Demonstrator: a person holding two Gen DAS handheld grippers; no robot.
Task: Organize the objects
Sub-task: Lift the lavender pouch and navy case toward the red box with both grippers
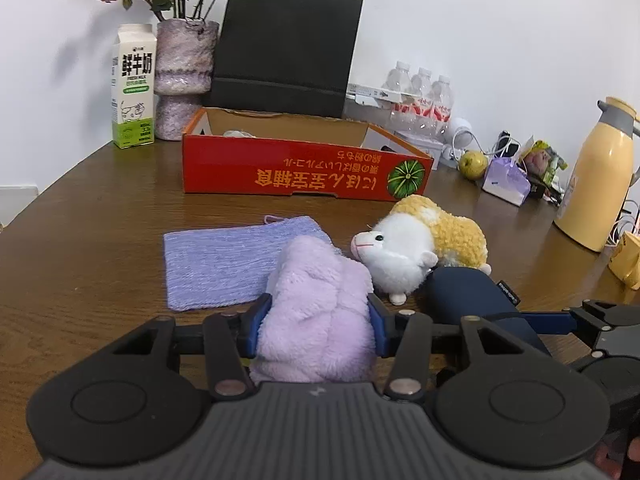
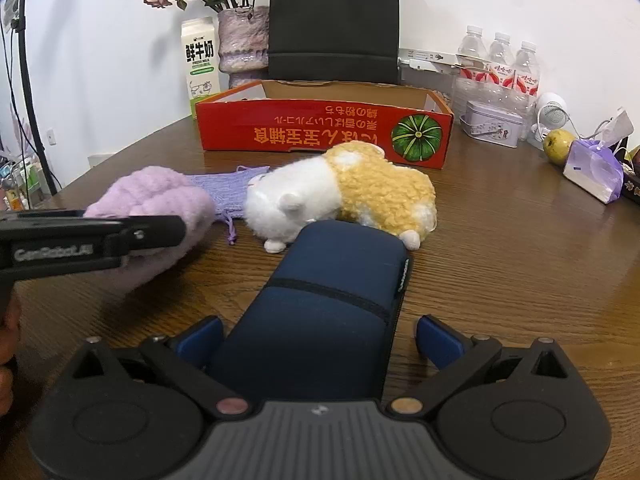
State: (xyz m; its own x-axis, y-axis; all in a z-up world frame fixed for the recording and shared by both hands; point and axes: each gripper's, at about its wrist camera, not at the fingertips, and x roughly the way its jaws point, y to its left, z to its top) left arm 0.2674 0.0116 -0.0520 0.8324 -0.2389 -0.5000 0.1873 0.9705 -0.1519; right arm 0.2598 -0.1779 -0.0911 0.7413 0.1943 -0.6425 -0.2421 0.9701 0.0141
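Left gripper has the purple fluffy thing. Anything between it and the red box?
Mostly clear. The left gripper is shut on the purple fluffy item; only the flat purple cloth lies on the table toward the red box. The sheep plush sits right of that line.

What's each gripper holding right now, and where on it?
The left gripper is clamped across the near end of the fluffy purple plush. The right gripper is open around the near end of the navy pouch, not squeezing it.

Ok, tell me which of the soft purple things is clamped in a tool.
The fluffy lilac plush, squeezed between the left tool's blue pads. The flat knitted purple cloth lies loose on the table behind it, untouched.
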